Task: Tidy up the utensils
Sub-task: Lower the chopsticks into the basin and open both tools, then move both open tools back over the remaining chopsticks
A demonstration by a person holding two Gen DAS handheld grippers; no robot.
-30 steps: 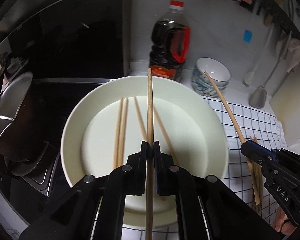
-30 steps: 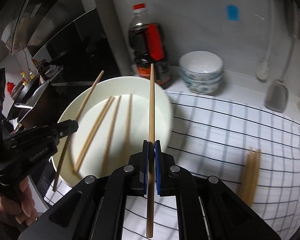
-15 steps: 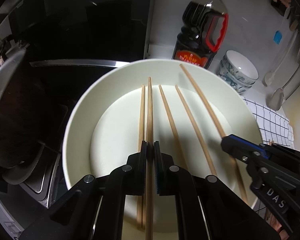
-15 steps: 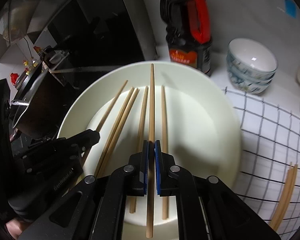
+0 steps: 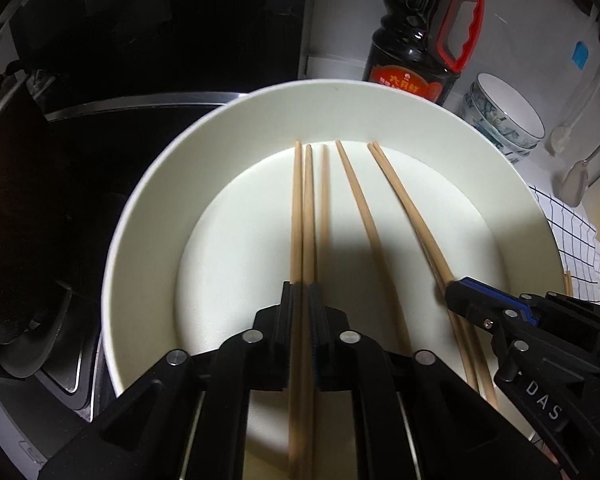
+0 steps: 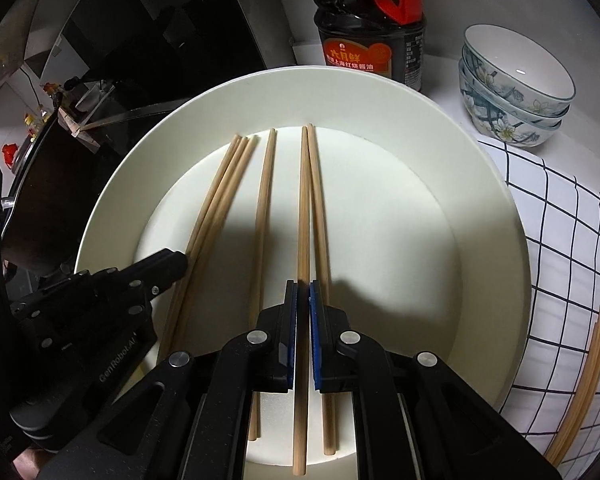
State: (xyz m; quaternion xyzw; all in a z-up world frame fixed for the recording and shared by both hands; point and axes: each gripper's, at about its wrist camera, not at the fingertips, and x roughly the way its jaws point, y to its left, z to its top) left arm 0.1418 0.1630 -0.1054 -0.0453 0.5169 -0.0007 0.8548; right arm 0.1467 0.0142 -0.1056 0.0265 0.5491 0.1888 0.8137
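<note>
Nearest to us in the left wrist view, the left gripper (image 5: 302, 292) has its jaws pressed onto a wooden chopstick (image 5: 307, 216), and a 2nd stick runs tight against it in the same narrow gap (we cannot tell whether the pads pinch both or only 1). In the right wrist view the right gripper (image 6: 303, 290) clamps its blue-edged pads on another chopstick (image 6: 303, 208), whose near end sticks out back past the fingers.

Both held sticks lie low over the white plate (image 5: 148, 200), pointing away from us toward its far rim. On the plate's flat centre we count more loose chopsticks (image 6: 262, 216): a bundle of 3 on the left side as the right camera sees it, 1 alone in the middle, and 1 just beside the right gripper's stick. All run roughly parallel, with their tips near the far edge of the plate's well.

To the right of the plate lies a white checked cloth (image 6: 560, 240), and on it, well apart from the plate, a small bunch of chopsticks (image 6: 588, 372) waits.

Beyond the plate stands a dark soy sauce bottle (image 6: 374, 32) with a red handle. To its right sits a stack of floral bowls (image 6: 516, 84). A dark pot (image 5: 16, 208) stands left of the plate.
</note>
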